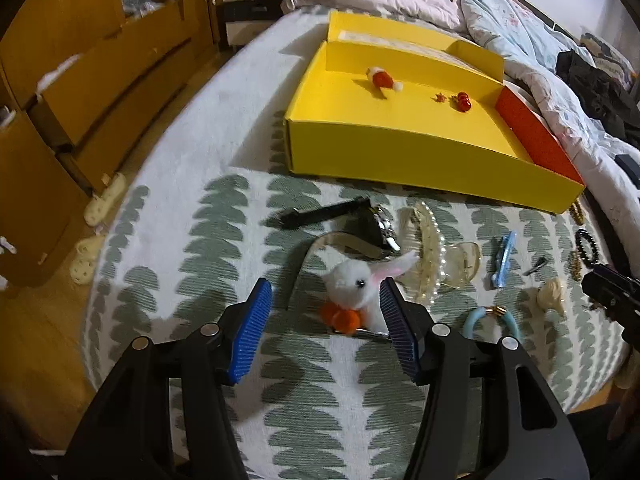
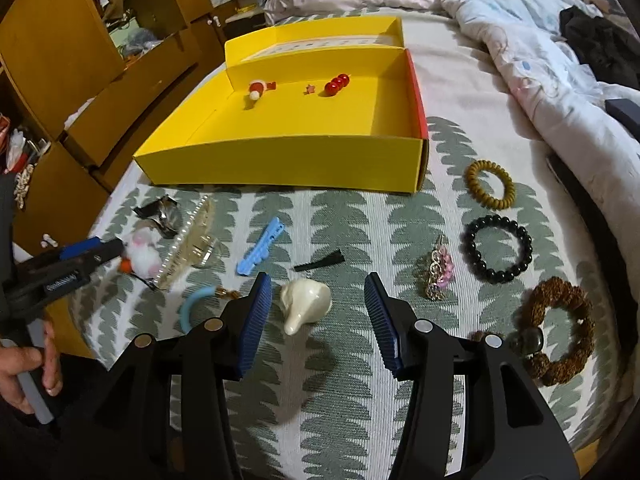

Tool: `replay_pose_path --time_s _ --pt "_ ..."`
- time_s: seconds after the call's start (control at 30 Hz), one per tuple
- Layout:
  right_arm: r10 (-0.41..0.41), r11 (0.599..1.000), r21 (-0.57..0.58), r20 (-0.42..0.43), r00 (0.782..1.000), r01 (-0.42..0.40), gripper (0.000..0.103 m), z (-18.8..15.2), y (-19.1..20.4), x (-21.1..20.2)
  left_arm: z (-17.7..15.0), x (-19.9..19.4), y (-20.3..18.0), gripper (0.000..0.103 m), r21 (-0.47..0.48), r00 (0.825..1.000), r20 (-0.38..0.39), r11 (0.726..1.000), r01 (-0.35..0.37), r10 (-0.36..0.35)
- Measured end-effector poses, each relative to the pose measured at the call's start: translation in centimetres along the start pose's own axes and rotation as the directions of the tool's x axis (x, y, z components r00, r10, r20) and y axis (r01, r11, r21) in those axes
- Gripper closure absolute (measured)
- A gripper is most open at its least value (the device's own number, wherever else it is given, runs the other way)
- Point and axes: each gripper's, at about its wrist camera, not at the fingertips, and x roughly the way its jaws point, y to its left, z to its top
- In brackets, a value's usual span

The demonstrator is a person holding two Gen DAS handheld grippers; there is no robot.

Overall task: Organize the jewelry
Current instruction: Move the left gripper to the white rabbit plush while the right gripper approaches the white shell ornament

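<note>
My left gripper is open over the leaf-patterned bedspread. A white plush bunny hair clip with an orange pom-pom lies between its blue pads, close to the right one. My right gripper is also open, and a cream shell-shaped piece lies between its fingers, nearer the left pad. A yellow box stands open further back, with a red Santa clip, a small star and red beads inside. In the right wrist view the left gripper reaches in beside the bunny clip.
Loose pieces lie on the bedspread: a watch, a pearl claw clip, a blue clip, a light-blue hair tie, a pink crown clip, a black bead bracelet, a brown coil tie. Wooden drawers stand left, bedding right.
</note>
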Motion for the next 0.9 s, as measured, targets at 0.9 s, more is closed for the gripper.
replay_pose_path --time_s 0.9 --pt "-0.026 0.997 -0.074 0.037 0.999 0.028 0.051 -1.7 0.4 3.1 -0.9 2.4 -1.8 0.046 0.054 0.997 -0.044 0.996 0.069 -0.066"
